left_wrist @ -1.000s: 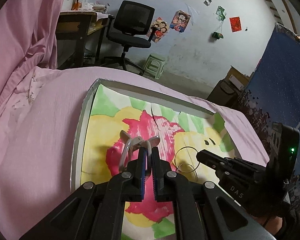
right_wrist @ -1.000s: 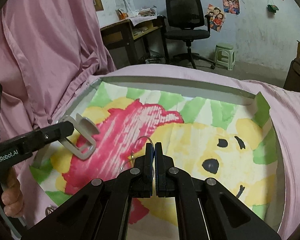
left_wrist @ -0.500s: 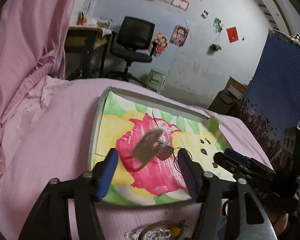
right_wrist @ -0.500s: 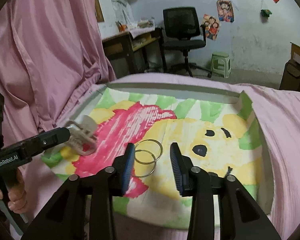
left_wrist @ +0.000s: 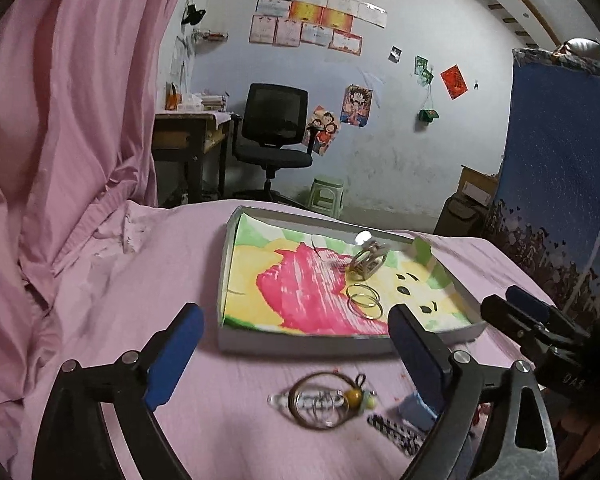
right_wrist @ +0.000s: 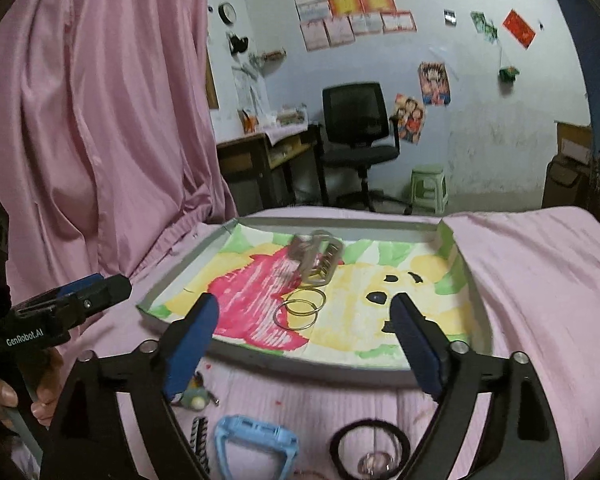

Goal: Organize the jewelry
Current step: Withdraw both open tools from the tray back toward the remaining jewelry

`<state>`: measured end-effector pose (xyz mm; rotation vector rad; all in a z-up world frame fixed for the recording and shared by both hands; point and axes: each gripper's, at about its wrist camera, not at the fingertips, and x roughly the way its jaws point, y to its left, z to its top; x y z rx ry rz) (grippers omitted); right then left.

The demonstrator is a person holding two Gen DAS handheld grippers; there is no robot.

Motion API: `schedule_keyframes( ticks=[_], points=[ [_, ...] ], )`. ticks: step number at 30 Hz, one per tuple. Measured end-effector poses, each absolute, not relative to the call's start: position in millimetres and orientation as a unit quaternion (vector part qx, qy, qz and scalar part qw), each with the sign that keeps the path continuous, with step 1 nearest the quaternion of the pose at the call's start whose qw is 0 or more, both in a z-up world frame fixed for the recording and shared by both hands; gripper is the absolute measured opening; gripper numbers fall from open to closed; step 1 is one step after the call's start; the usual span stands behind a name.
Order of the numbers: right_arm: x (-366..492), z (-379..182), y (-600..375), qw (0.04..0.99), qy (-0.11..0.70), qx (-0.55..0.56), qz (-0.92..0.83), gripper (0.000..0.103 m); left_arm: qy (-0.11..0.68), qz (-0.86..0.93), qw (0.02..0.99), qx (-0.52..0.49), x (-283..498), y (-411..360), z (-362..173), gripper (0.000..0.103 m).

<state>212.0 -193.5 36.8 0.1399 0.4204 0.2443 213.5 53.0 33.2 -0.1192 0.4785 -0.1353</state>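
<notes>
Two thin rings overlap, lying flat in tray on painted paper, mid-tray. Silver hair clip just behind rings, blurred. Tray on bed with pink sheet. Left gripper fingers wide apart, just opened, nothing between them. Right gripper fingers likewise wide, just opened, empty. On sheet in front of tray: blue clip, black hair tie, bangle.
</notes>
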Motion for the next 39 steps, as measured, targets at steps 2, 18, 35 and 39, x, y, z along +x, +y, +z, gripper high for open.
schedule_keyframes(
  ticks=[2,18,35,39],
  points=[
    [201,39,-196,0.970,0.201,0.068,0.116,0.091,0.234,-0.066,0.968,-0.060,204,55,33,0.094],
    [136,37,-197,0.977,0.178,0.046,0.106,0.093,0.212,-0.056,0.975,-0.045,139,56,32,0.097],
    [130,15,-188,0.966,0.227,0.021,0.126,0.093,0.323,-0.075,0.941,-0.068,161,65,5,0.097],
    [143,4,-185,0.954,0.268,0.021,0.135,0.093,0.347,-0.085,0.930,-0.090,172,71,-3,0.093]
  ],
)
